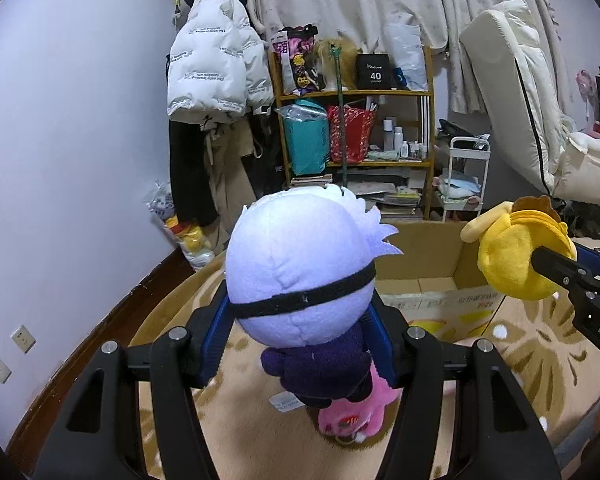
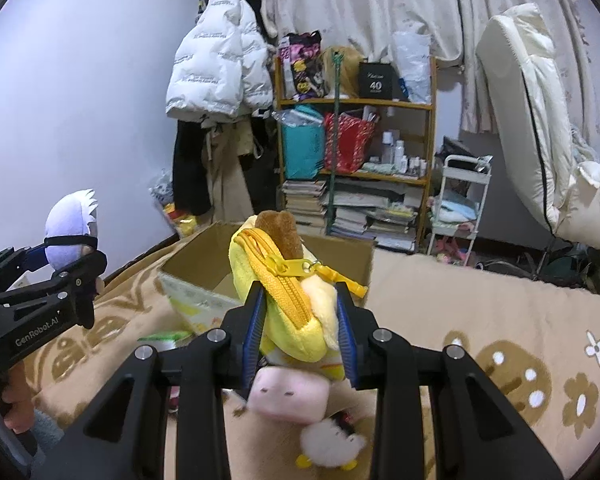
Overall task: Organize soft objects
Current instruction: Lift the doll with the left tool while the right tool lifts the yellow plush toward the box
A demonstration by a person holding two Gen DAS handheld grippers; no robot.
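**Both grippers loaded, box open ahead**

- Left gripper (image 1: 300, 332): clamped on a plush doll (image 1: 300, 276) with a white spiky-haired head, a black band round it and a dark purple body. Blue pads press the doll from both sides at about neck height; the head stands above the jaws, the body hangs below. Doll is off the floor. It also shows at the left edge of the right wrist view (image 2: 70, 232), in the jaws there too.
- Right gripper (image 2: 302, 332): clamped on a yellow plush pouch (image 2: 288, 300) with an orange zipper, a yellow zip pull and a brown tuft on top. Pads squeeze it on both flanks; it sits tilted, zipper side facing the camera. Seen from the left wrist view it's the yellow lump (image 1: 520, 256) at the right, held above the near right corner of the box.
- Cardboard box (image 2: 198, 256): open, flaps up, resting on the beige patterned blanket (image 2: 480, 320). Nothing visible inside, though part of the interior is hidden. It lies ahead of both grippers, between them.
- On the blanket below the right gripper: a pink block-shaped plush (image 2: 286, 394) and a small white fluffy plush with yellow feet (image 2: 332, 446), touching each other.
- Below the left gripper: a pink plush (image 1: 356, 412), partly hidden by the doll's body.
- A hand (image 2: 14, 408) grips the left gripper's handle, lower left of the right wrist view.
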